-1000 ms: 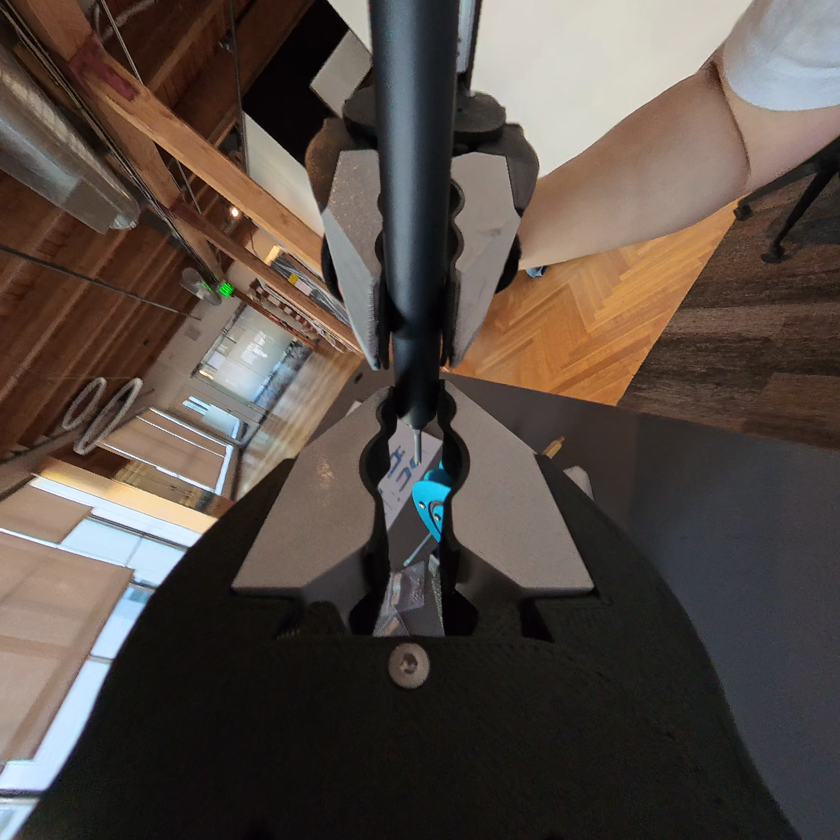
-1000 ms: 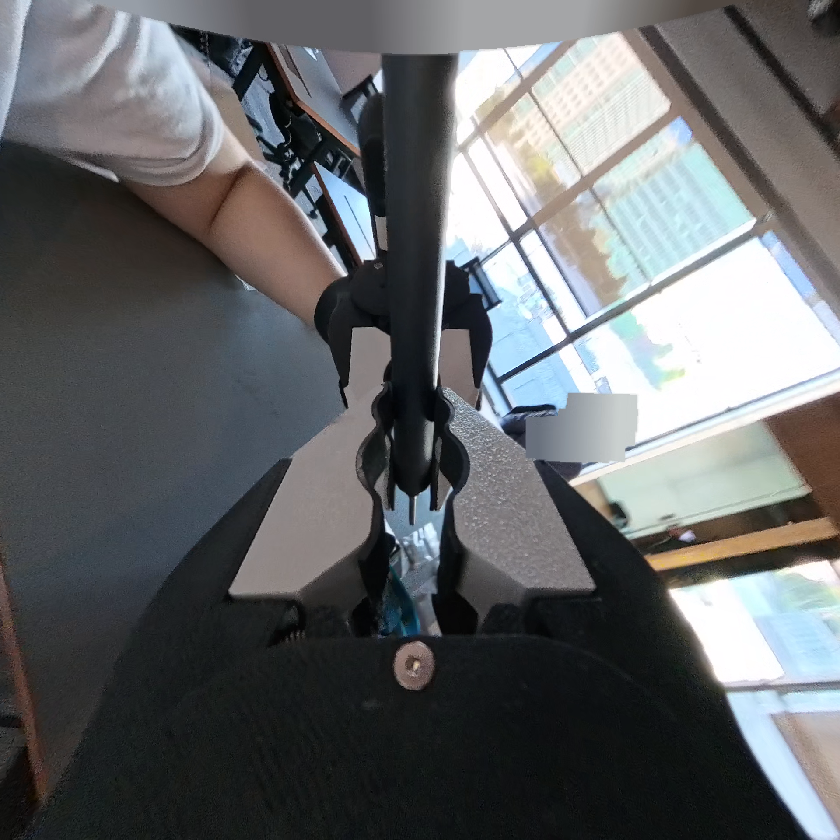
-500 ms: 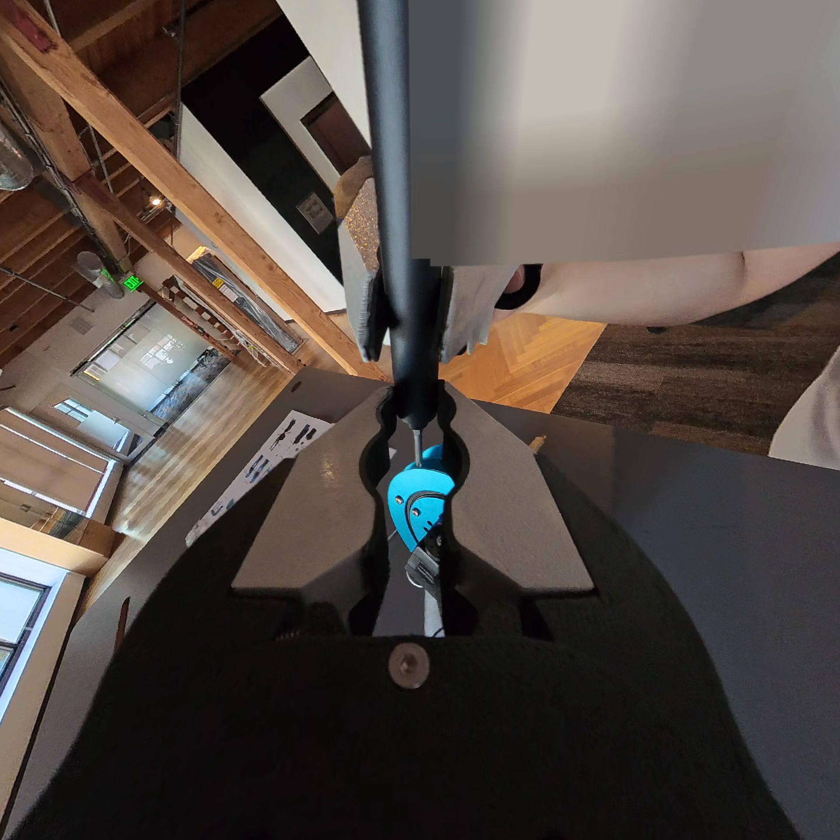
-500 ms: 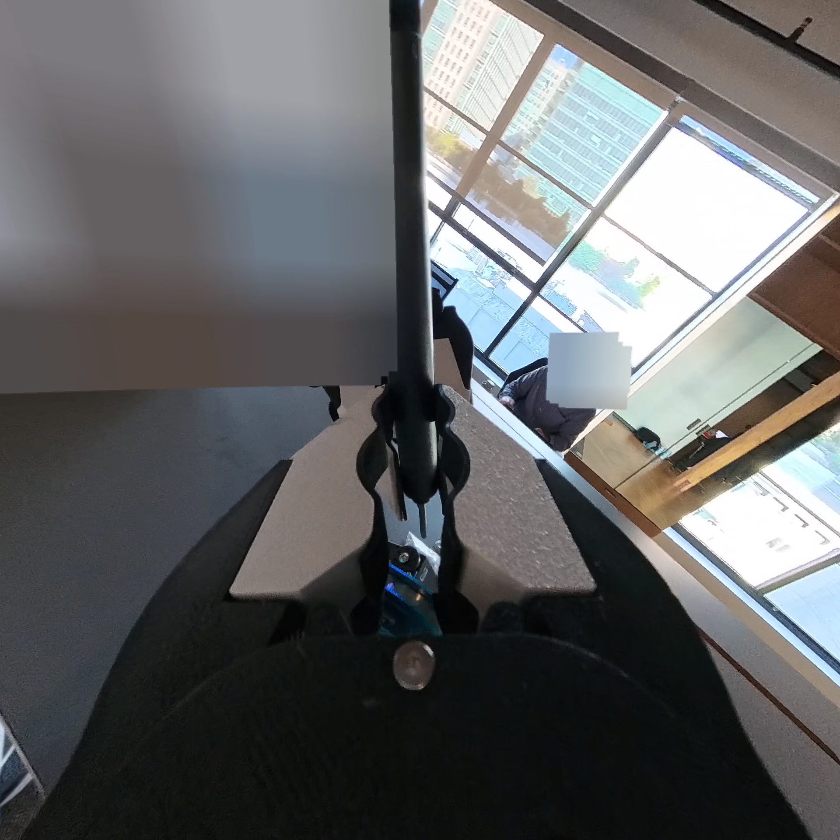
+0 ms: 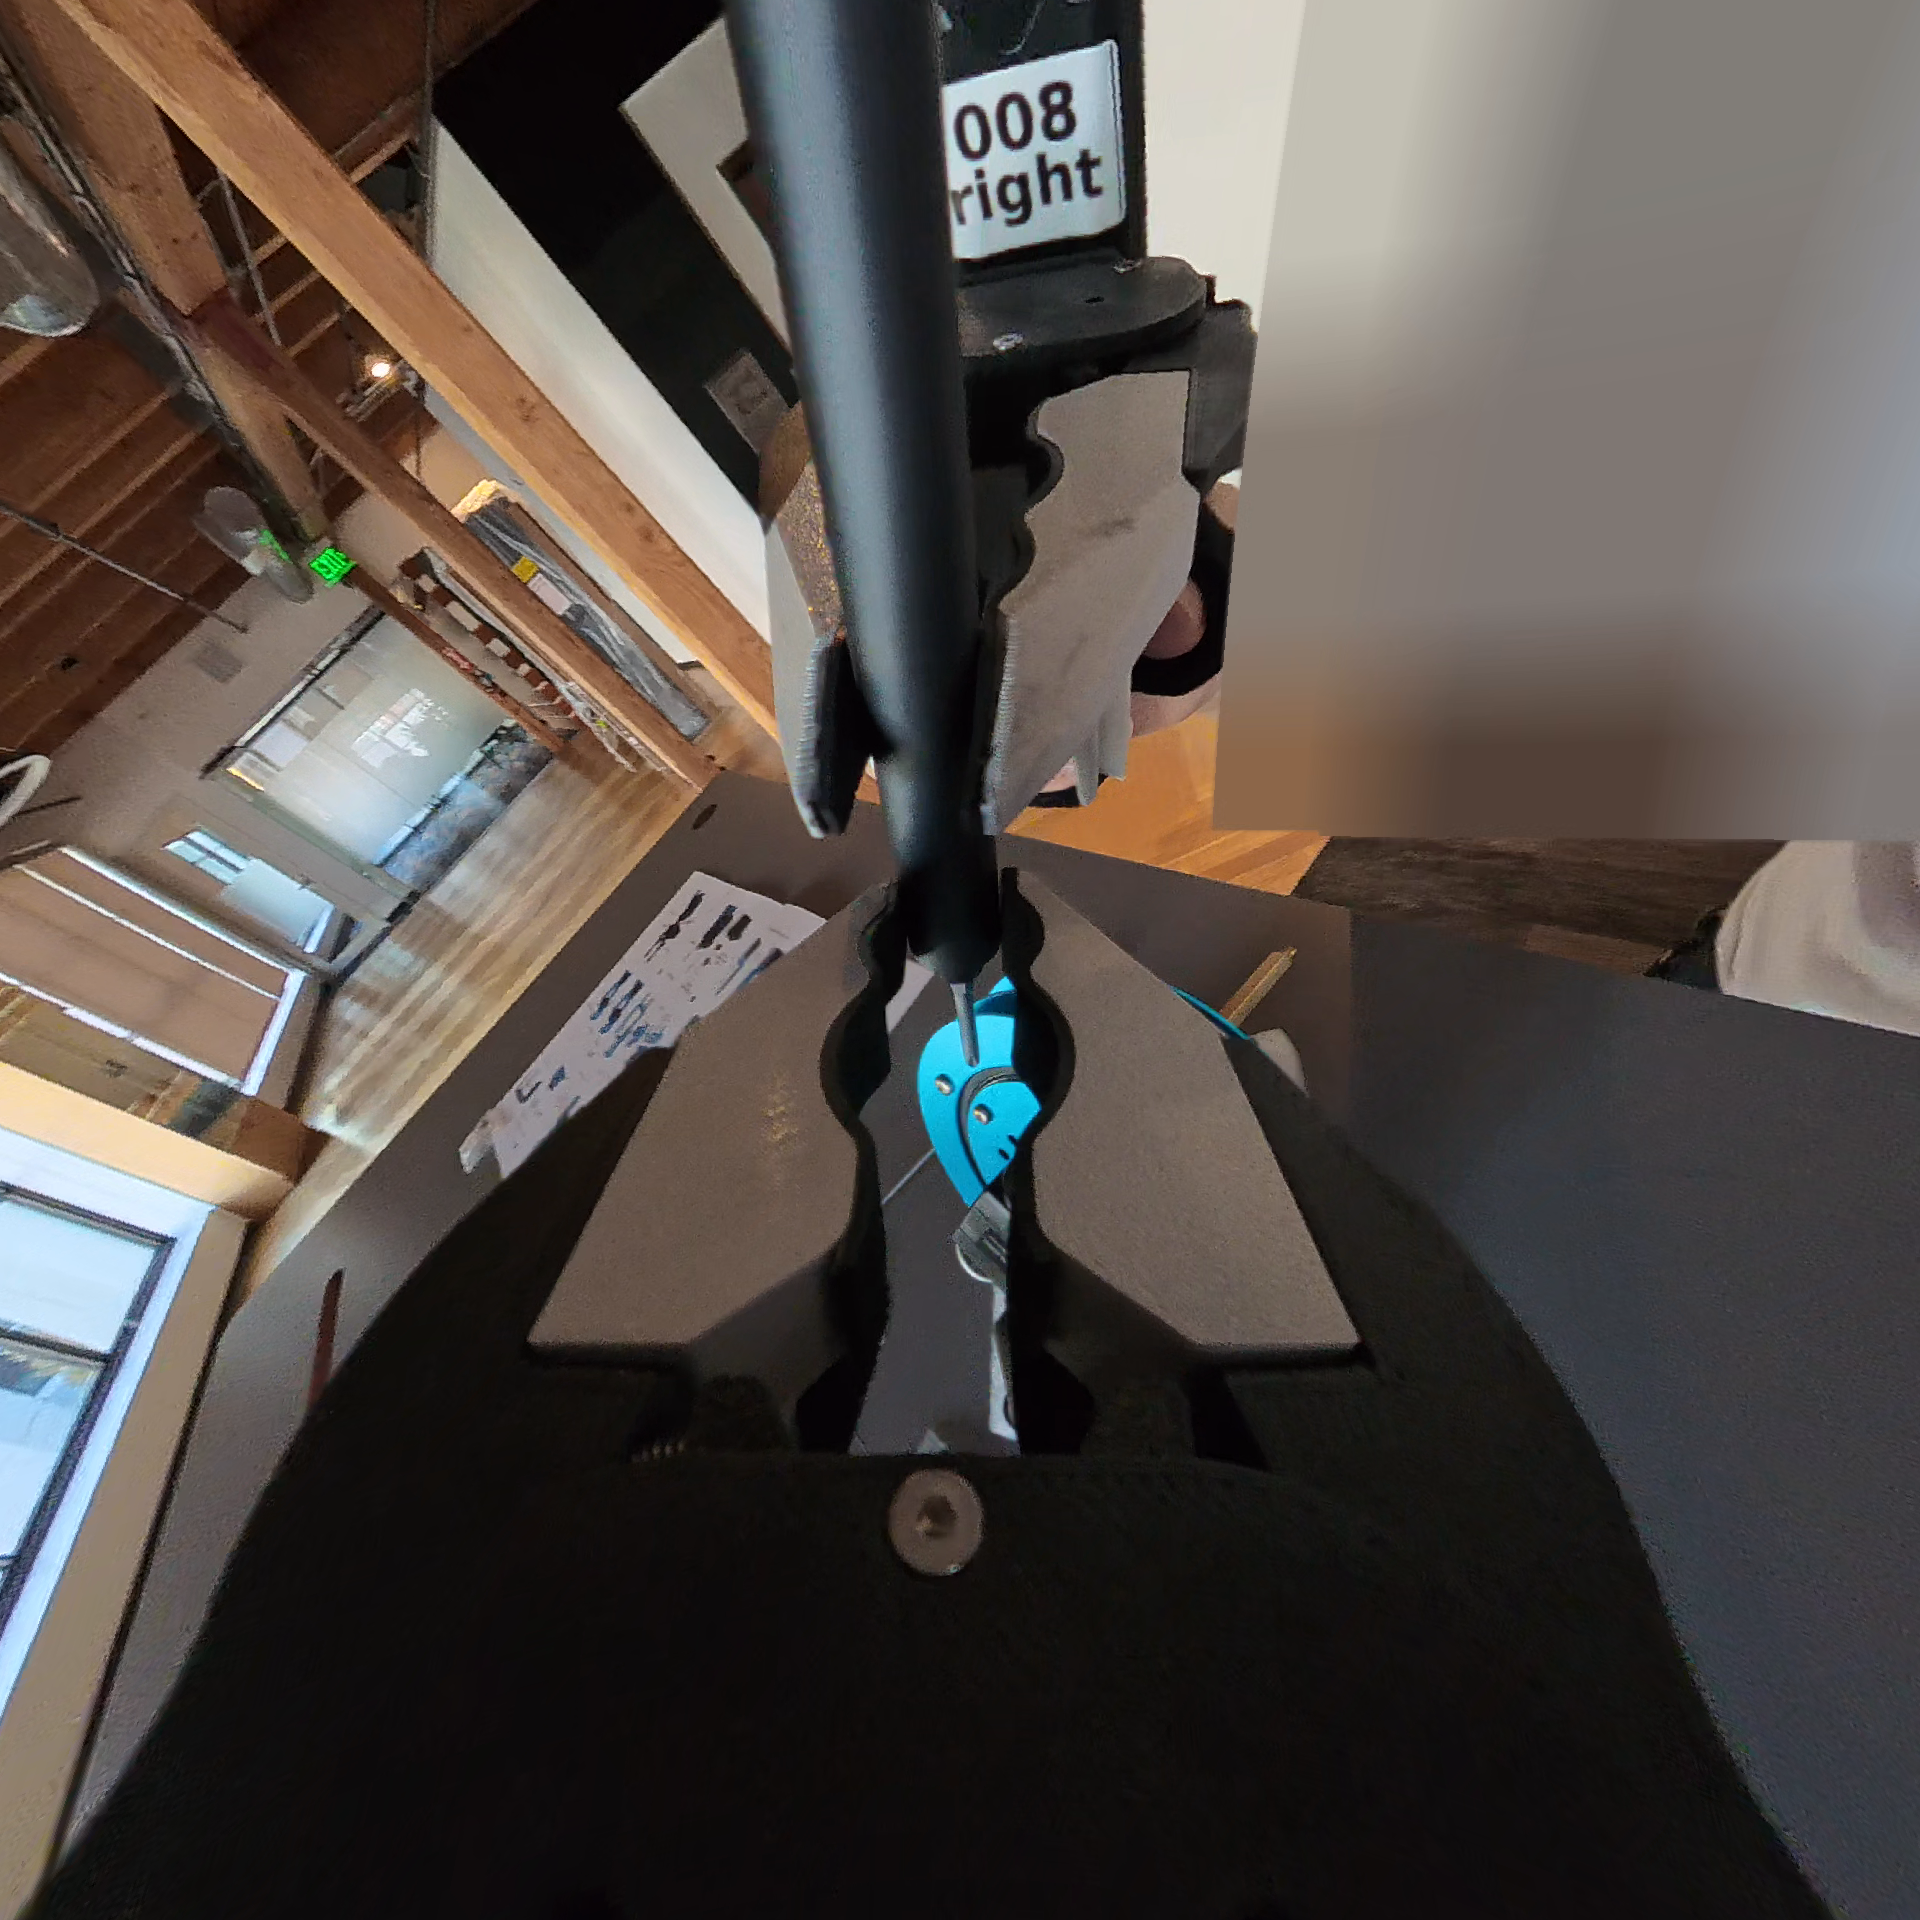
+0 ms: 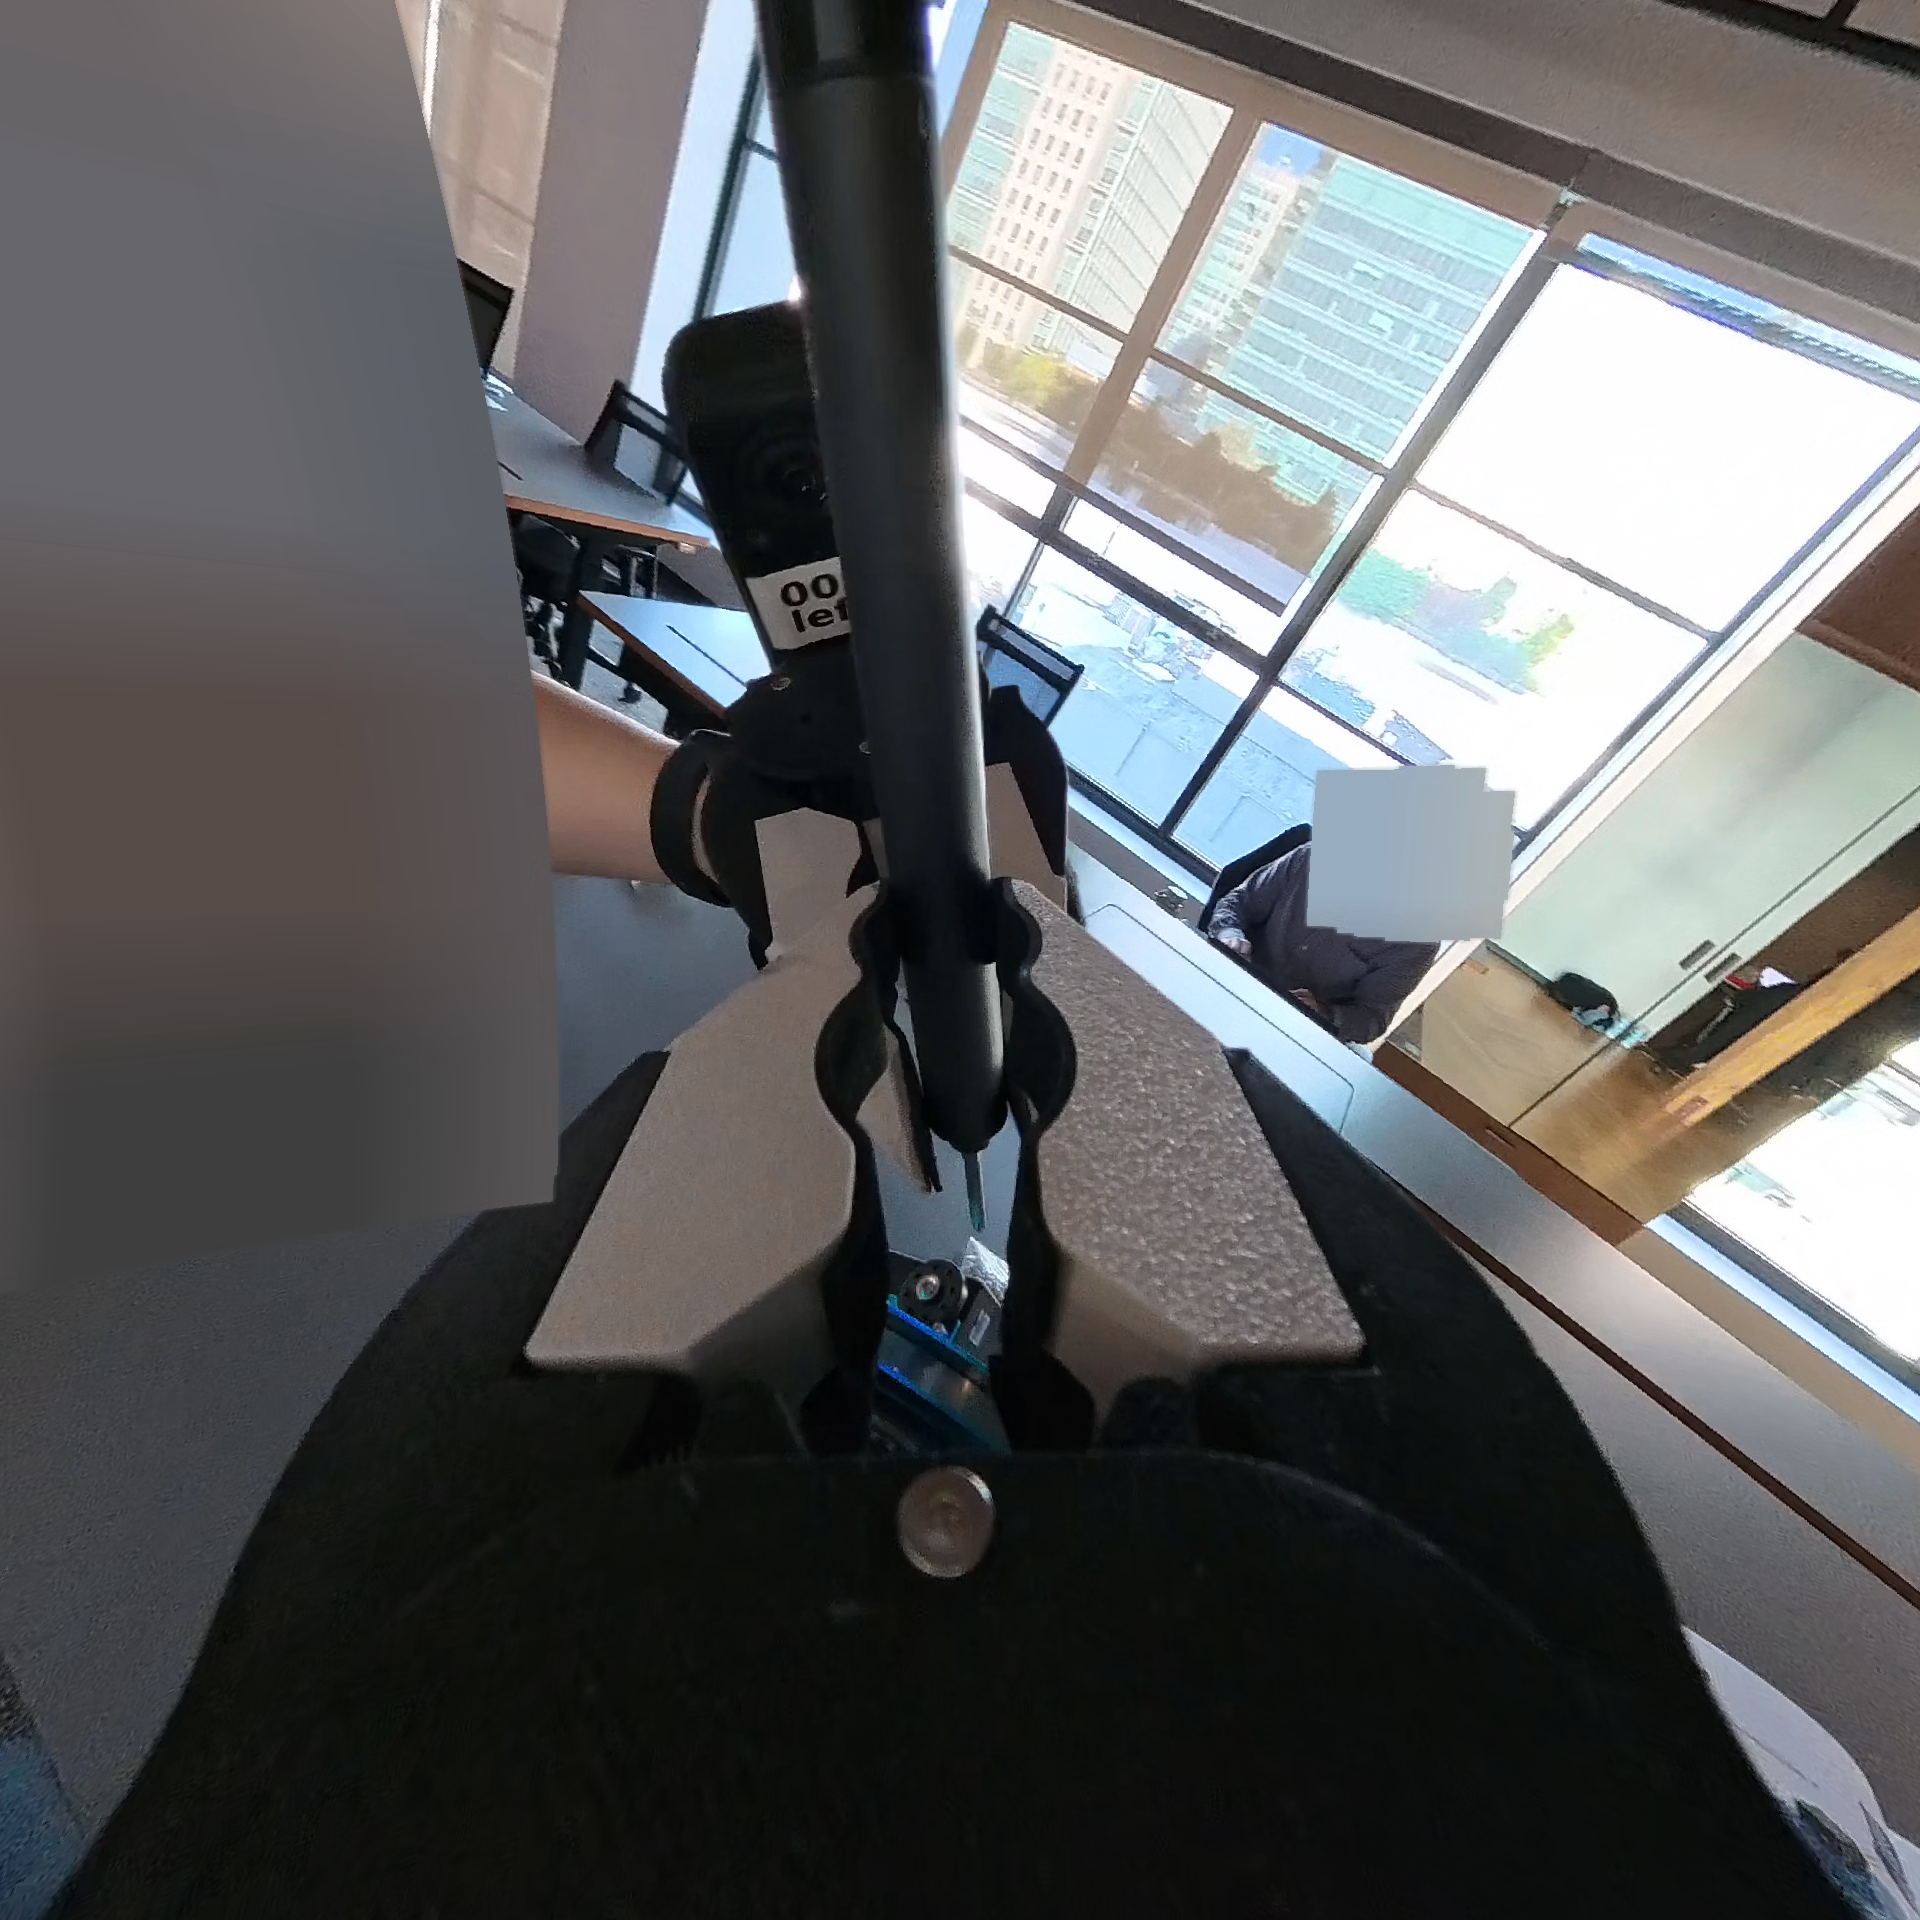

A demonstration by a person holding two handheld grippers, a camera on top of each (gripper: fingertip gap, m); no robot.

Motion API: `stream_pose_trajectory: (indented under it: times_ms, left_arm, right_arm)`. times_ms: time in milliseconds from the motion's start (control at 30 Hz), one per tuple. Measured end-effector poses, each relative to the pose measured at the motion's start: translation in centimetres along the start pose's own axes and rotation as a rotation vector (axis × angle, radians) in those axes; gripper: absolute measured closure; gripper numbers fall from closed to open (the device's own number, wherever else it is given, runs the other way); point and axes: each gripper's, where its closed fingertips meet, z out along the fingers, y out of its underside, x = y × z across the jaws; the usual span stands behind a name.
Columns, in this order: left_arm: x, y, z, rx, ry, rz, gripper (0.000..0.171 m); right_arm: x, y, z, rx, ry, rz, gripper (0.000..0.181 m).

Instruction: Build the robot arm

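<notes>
A long black screwdriver-like tool (image 5: pixel 883 468) runs down through both grippers. My left gripper (image 5: pixel 940 904) is shut on its lower end, just above the thin metal bit (image 5: pixel 966 1023). My right gripper (image 5: pixel 904 810) is shut on the shaft right behind, nearly touching the left fingertips. The bit points at a bright blue part with small screws (image 5: pixel 971 1122) on the dark table; whether it touches is unclear. In the right wrist view my right gripper (image 6: pixel 935 914) clamps the tool (image 6: pixel 894 520), and the blue part (image 6: pixel 935 1361) shows through the finger gap.
The dark grey table (image 5: pixel 1610 1195) carries a printed paper sheet (image 5: pixel 644 997) at the left and a thin brass-coloured rod (image 5: pixel 1257 982) behind the blue part. A person sits at a far desk (image 6: pixel 1320 966) by large windows. A white object (image 6: pixel 1766 1766) lies at the lower right. The tips of one gripper are about 5 cm away from the tips of the other.
Both grippers have swung with the tool, tilting the views towards the table. The blue part has come into fuller view under the bit. Both grips have stayed shut on the tool.
</notes>
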Motion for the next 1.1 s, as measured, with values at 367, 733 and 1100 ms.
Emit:
stream_pose_trajectory:
  times_ms: [367, 733, 1100]
  left_arm:
    - [0.1, 0.7, 0.2, -0.031, 0.001, -0.029, 0.154]
    - [0.0, 1.7, 0.3, -0.086, -0.015, -0.052, 0.156]
    - [-2.3, -0.1, -1.4, 0.043, -0.119, -0.102, 0.156]
  right_arm:
    - [0.6, 0.6, 0.2, 0.023, 0.029, 0.076, 0.166]
    - [0.6, 1.1, 0.7, 0.038, -0.025, 0.084, 0.166]
    - [2.4, -1.3, 1.2, 0.076, -0.117, 0.16, 0.166]
